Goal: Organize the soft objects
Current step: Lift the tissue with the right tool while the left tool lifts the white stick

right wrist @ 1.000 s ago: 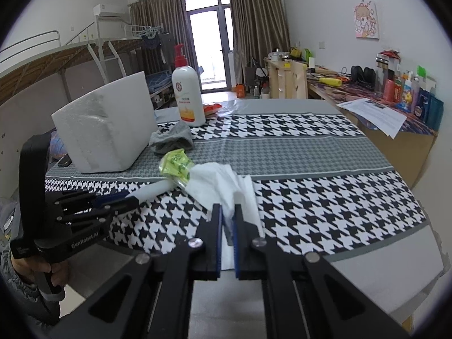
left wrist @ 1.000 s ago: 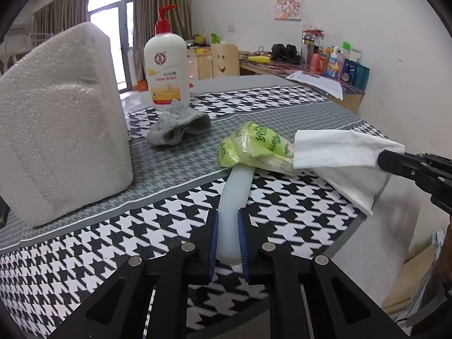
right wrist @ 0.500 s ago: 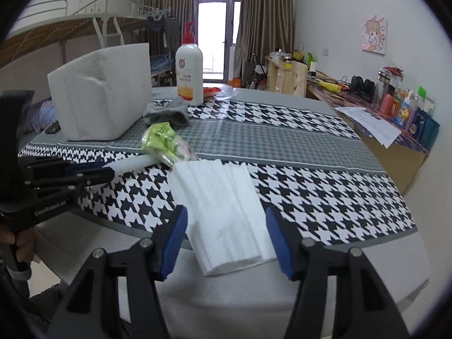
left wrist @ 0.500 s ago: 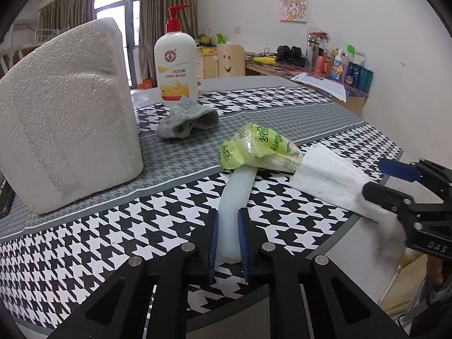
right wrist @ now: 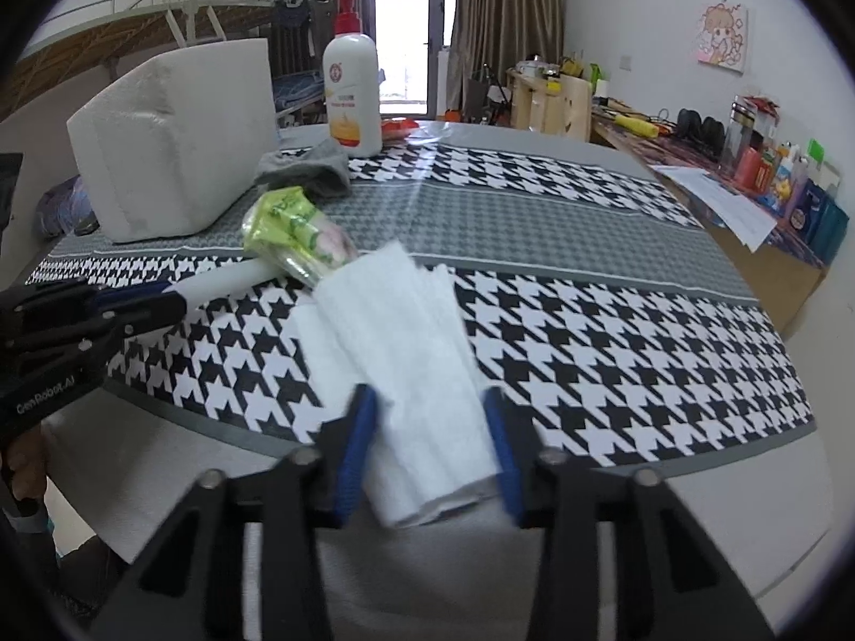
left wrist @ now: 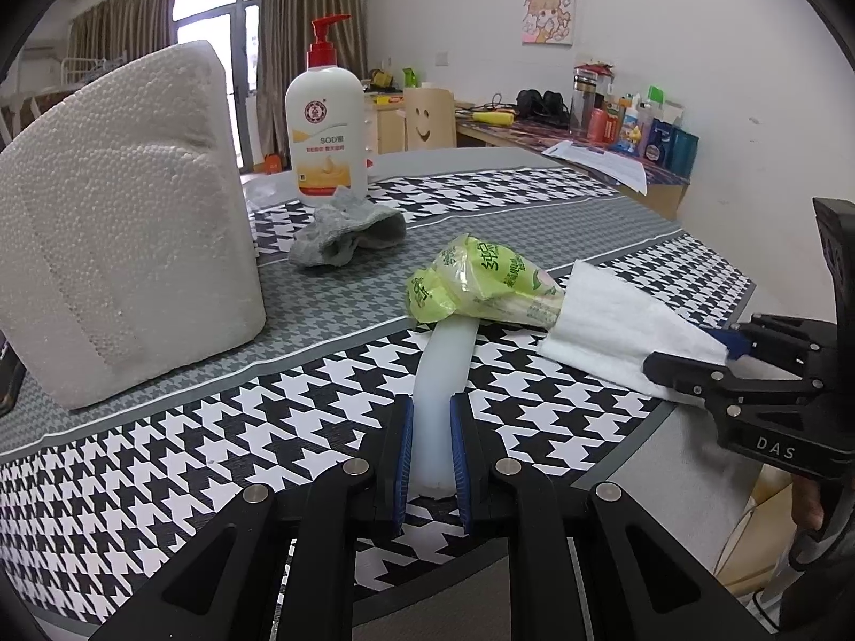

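My left gripper is shut on a soft translucent white tube, whose far end runs under a green plastic tissue pack on the houndstooth cloth. A folded stack of white tissue lies flat at the table's near edge, its far end against the green pack. My right gripper straddles the tissue's near end. Its jaws are closing, and the blue pads stand just beside the tissue's two edges. In the left wrist view the right gripper reaches in from the right over the tissue.
A large white foam block stands at the left. A grey sock and a pump lotion bottle sit behind the pack. The table edge runs just under my right gripper. A cluttered desk lines the right wall.
My right gripper let go of the tissue, which dropped flat onto the table. The jaws opened wide, sank a little and have narrowed around the stack. The left gripper kept its grip.
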The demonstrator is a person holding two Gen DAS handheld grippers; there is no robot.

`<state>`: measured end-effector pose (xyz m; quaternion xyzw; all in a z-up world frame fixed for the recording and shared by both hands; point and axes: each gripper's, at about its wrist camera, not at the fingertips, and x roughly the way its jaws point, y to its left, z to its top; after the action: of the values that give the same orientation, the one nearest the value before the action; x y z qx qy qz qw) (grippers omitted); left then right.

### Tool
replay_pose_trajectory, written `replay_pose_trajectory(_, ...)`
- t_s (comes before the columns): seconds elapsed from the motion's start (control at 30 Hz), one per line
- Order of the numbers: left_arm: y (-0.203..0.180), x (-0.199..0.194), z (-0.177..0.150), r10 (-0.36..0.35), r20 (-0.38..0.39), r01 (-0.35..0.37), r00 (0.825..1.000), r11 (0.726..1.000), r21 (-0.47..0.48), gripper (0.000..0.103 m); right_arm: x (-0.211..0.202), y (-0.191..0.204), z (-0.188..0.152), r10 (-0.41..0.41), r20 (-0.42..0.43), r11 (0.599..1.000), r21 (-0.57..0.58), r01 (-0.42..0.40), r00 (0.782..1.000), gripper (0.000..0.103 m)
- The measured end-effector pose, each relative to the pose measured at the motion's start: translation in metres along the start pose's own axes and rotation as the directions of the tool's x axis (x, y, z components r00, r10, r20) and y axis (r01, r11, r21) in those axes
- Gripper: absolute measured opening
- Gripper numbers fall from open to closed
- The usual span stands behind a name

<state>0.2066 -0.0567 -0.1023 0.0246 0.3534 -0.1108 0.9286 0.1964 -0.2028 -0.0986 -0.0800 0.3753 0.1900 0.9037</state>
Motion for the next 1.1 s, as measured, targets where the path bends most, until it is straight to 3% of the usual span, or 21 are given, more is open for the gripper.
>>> replay_pose_trajectory(0.03, 0.0, 0.0, 0.0, -0.003, -0.001, 0.003, 1.0, 1.0, -0.001, 0.015, 0.0, 0.002, 0.0, 0.003, -0.002, 1.0, -0.002, -0.003, 1.0, 0.013)
replay_pose_trajectory(0.13, 0.001, 0.0, -0.001, -0.01, -0.006, 0.01, 1.0, 1.0, 0.003, 0.015, -0.004, 0.005, -0.003, 0.004, 0.001, 1.0, -0.004, -0.004, 1.0, 0.01)
replay_pose_trajectory(0.4, 0.001, -0.021, -0.002, -0.023, 0.033, 0.023, 0.999, 1.0, 0.018, 0.014, -0.026, -0.003, -0.005, 0.046, 0.062, 0.997, 0.058, -0.05, 0.997, 0.009)
replay_pose_trajectory(0.77, 0.004, -0.053, 0.008, 0.01, 0.112, -0.012, 0.994, 1.0, 0.018, 0.014, -0.044, -0.001, 0.004, 0.055, 0.13, 0.995, 0.078, -0.066, 0.99, 0.009)
replay_pose_trajectory(1.1, 0.009, -0.091, 0.017, 0.025, 0.224, -0.022, 0.974, 1.0, -0.017, 0.014, -0.073, 0.001, 0.019, 0.045, 0.239, 0.991, 0.109, -0.073, 0.97, 0.009)
